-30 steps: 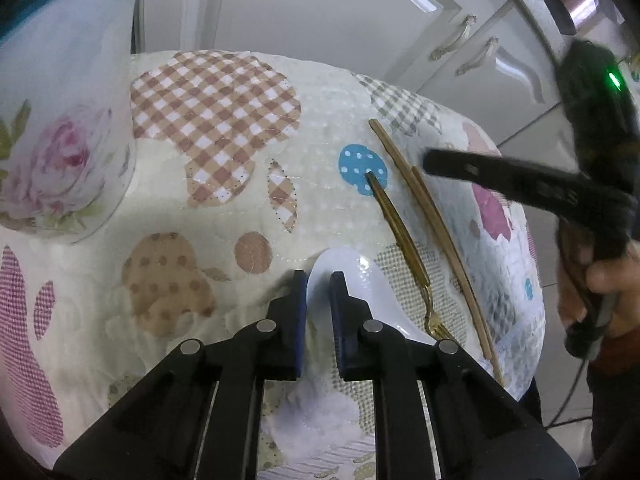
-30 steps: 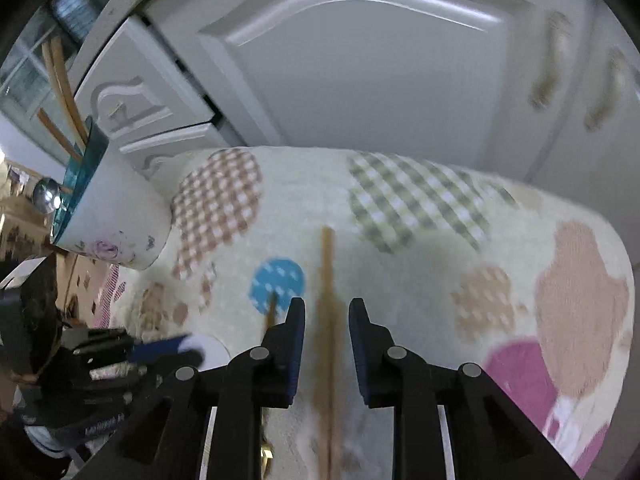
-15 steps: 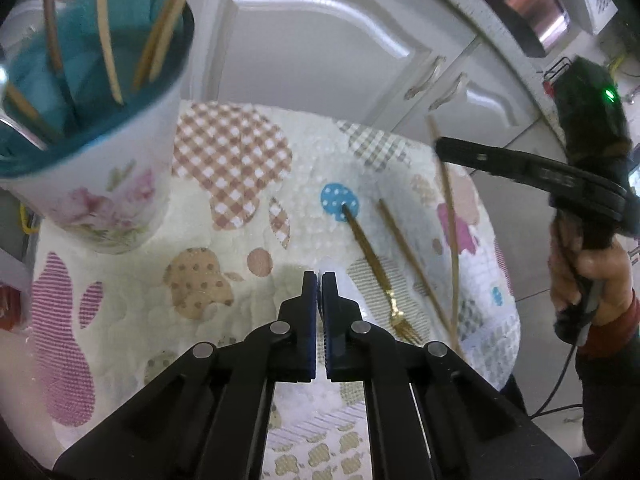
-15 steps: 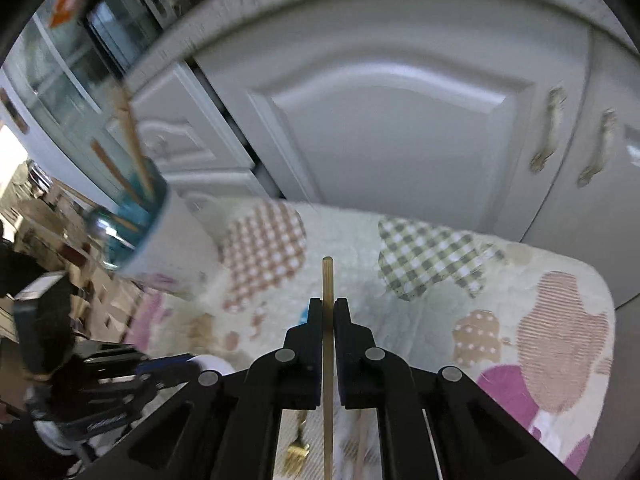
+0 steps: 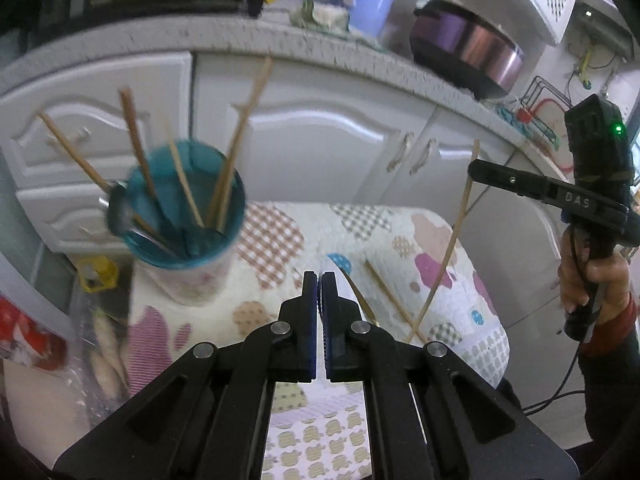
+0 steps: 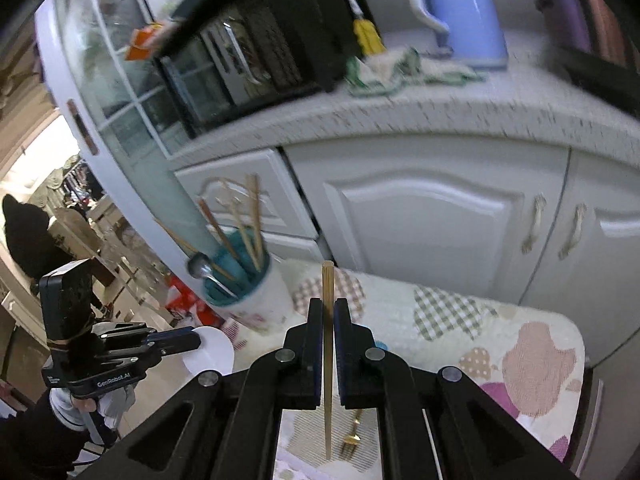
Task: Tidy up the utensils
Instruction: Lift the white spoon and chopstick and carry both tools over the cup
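Both clamped: left gripper [image 5: 319,280] pinches a white spoon [image 6: 210,350], right gripper [image 6: 328,306] a chopstick [image 6: 327,360].

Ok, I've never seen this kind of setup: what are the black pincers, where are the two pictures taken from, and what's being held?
No robot here: a person holds a two-finger gripper in each hand, with a camera on each looking along its fingers. The left gripper is shut on a white spoon, seen best from the right camera. The right gripper is shut on a wooden chopstick, lifted clear. On the patterned cloth stand a floral cup already holding chopsticks, plus a gold fork and another chopstick lying flat.
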